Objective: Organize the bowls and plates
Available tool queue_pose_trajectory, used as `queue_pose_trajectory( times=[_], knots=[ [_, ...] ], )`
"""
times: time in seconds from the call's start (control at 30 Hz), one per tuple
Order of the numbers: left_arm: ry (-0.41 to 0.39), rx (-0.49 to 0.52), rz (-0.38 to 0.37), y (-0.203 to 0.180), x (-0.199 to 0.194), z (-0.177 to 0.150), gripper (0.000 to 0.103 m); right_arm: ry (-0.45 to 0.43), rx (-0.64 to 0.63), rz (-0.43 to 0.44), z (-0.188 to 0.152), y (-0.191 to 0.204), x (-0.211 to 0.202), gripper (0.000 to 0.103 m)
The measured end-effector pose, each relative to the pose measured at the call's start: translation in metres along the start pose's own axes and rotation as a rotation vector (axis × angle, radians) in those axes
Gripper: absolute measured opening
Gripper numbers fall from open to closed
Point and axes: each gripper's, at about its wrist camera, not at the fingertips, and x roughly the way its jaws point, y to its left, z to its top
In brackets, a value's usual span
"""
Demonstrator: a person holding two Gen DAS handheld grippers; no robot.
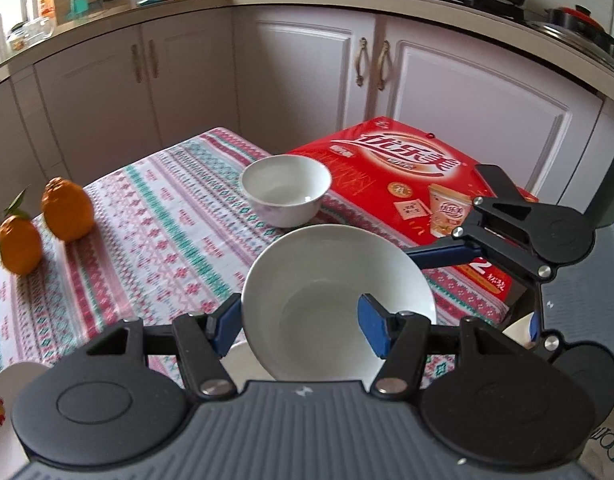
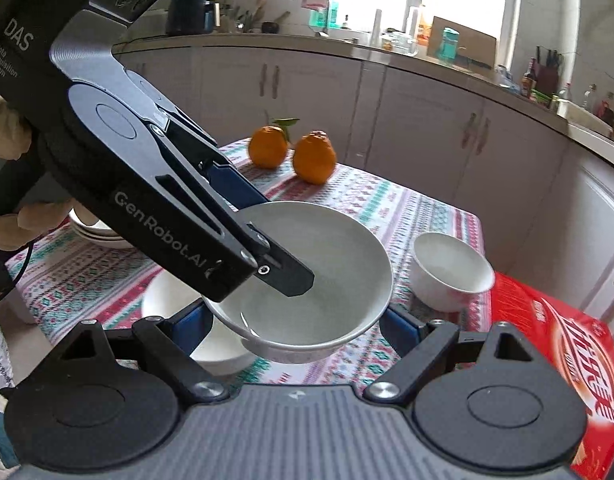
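Observation:
My left gripper is shut on the rim of a shallow white bowl and holds it above the patterned tablecloth. One pad is outside the rim, the other inside. In the right wrist view the same bowl hangs between the fingers of my right gripper, which is open around it; the left gripper comes in from the upper left. A small white bowl stands on the table beyond. Another white bowl sits underneath.
Two oranges sit at the far side of the table. A red carton lies beside the small bowl. A stack of white dishes stands at the left. Kitchen cabinets run behind the table.

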Motion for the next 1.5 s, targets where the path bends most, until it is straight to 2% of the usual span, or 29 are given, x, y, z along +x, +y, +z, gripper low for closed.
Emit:
queue_pose_trajectory(
  times=[0.3,0.53,0.63,1.1,1.17,1.27,1.4,1.5],
  knots=[
    [-0.005,-0.051,0.056,0.024,-0.012,-0.018,0.062,0.015,-0.052,0.073,0.009,0.023,0.017,0.093],
    [0.0,-0.101,0.046,0.038,-0.004,-0.035,0.067,0.068,-0.003,0.137,0.006,0.027,0.041,0.093],
    [0.002,-0.106,0.046,0.042,-0.003,-0.037,0.067,0.058,-0.025,0.125,0.008,0.032,0.043,0.093],
    [0.02,-0.157,0.011,0.047,0.01,-0.05,0.067,0.094,0.022,0.153,-0.002,0.029,0.053,0.093],
    [0.021,-0.162,0.008,0.048,0.011,-0.051,0.068,0.093,0.028,0.159,-0.003,0.028,0.054,0.096],
    [0.028,-0.167,0.007,0.05,0.013,-0.054,0.07,0.083,0.015,0.142,-0.004,0.03,0.052,0.103],
    [0.037,-0.174,0.032,0.052,0.012,-0.058,0.081,0.071,0.017,0.145,-0.003,0.028,0.045,0.103],
    [0.028,-0.167,0.037,0.052,0.006,-0.06,0.081,0.056,0.021,0.143,-0.002,0.026,0.039,0.103]
  ],
)
